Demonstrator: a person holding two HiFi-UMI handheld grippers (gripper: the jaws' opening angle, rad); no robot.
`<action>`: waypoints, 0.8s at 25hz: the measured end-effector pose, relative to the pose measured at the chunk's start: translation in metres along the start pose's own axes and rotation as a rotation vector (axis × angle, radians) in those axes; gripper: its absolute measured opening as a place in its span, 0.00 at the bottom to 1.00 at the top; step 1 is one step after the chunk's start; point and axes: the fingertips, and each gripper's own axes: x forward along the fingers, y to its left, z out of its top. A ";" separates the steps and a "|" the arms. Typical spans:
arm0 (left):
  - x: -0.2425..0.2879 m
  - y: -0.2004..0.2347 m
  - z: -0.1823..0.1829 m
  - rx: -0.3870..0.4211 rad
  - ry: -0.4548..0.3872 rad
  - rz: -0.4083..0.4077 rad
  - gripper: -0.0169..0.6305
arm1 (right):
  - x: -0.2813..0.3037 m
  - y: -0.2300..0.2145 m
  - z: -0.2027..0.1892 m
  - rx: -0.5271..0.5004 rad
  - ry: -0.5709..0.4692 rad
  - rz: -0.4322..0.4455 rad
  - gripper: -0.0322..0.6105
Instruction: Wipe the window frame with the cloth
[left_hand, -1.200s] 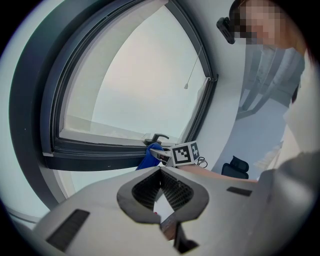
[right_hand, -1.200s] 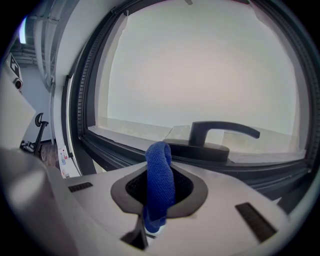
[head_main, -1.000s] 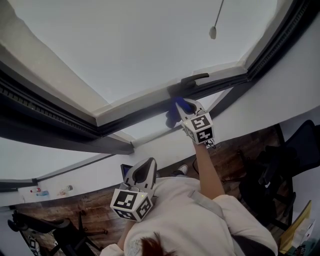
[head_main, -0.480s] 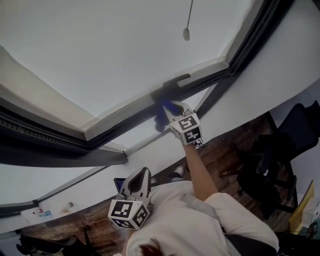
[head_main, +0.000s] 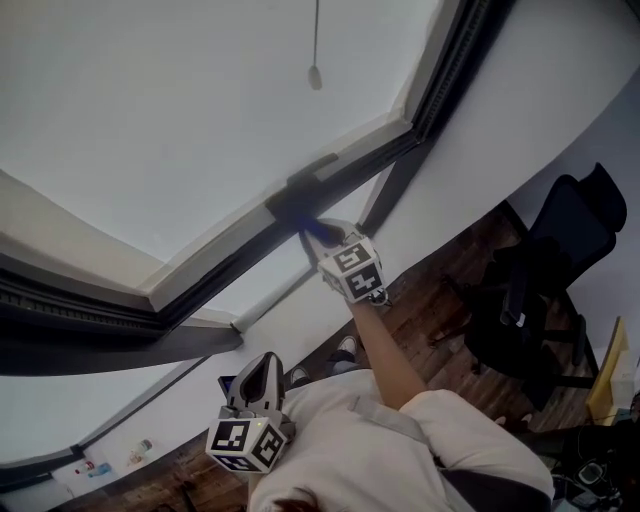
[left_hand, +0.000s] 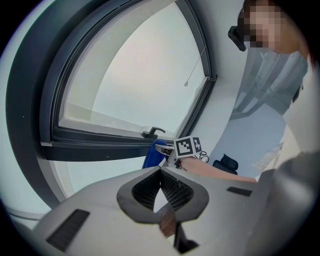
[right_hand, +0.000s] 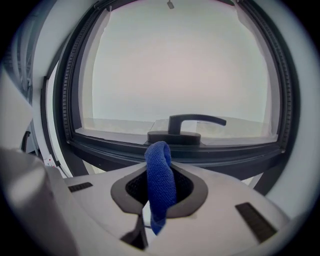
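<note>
Black office chair (head_main: 545, 285) stands on dark wood plank floor (head_main: 440, 300), near the base of a white wall (head_main: 560, 110). Thin pull cord (head_main: 316, 40) hangs straight, ending in a small grey knob (head_main: 315, 76). A few small items (head_main: 140, 447), too small to identify, lie at lower left; a flat yellow object (head_main: 610, 375) at far right edge.

The blue cloth (right_hand: 160, 182) looks nubbly, matt terry. The window frame (right_hand: 226, 152) is dark, smooth and matt. The floor (head_main: 425, 300), lower right of the head view, is brown wood.
</note>
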 end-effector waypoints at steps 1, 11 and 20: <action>-0.001 0.001 0.000 0.004 0.004 -0.008 0.03 | -0.003 0.001 -0.002 0.013 -0.005 -0.006 0.13; -0.024 0.001 -0.009 0.060 0.051 -0.111 0.03 | -0.039 0.036 0.001 0.041 -0.046 -0.047 0.13; -0.058 0.012 -0.024 0.049 0.057 -0.134 0.03 | -0.058 0.083 -0.021 0.038 -0.019 -0.035 0.13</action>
